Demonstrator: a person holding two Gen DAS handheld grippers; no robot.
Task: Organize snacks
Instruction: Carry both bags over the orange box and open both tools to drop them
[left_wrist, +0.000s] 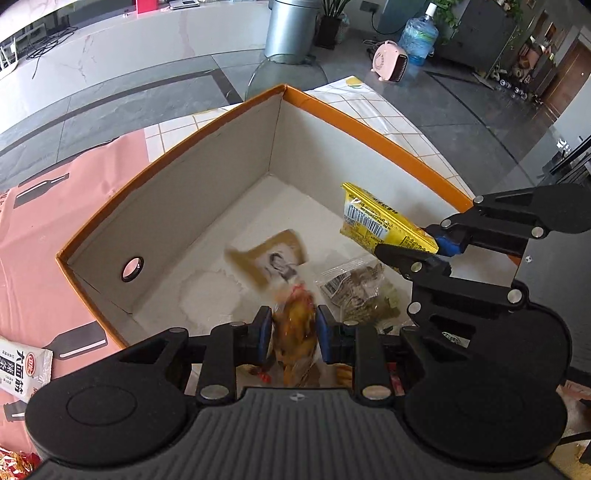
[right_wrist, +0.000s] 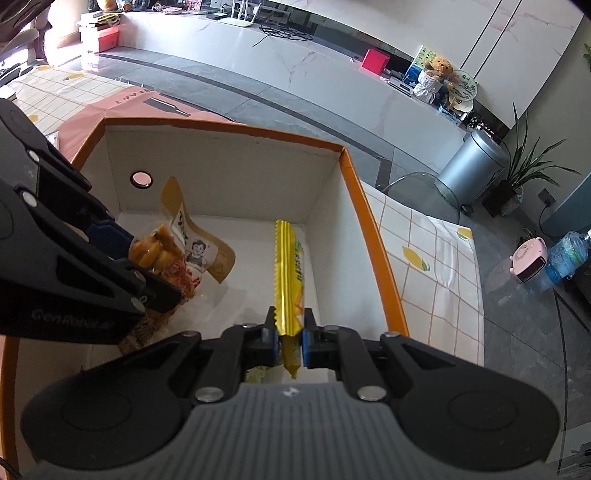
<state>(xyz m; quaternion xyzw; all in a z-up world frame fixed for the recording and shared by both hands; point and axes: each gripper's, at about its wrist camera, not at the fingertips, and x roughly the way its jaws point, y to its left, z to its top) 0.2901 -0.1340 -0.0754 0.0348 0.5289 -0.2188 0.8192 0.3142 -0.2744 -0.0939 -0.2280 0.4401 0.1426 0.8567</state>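
Snacks are hanging over an orange-rimmed box (left_wrist: 177, 155) in the left wrist view: the left hand-held gripper (left_wrist: 291, 334) is pinching a clear orange snack bag (left_wrist: 295, 328), while a white packet (left_wrist: 22, 369) printed 大面筋 is lying near left on the pink cloth (left_wrist: 33, 236).

Seen from the right wrist, the right hand-held gripper (right_wrist: 290, 332) is clamping a yellow packet (right_wrist: 290, 273) above the box floor; "GenRobot.ai" is showing on the other gripper; a grey bin (right_wrist: 469, 173) is standing far right.
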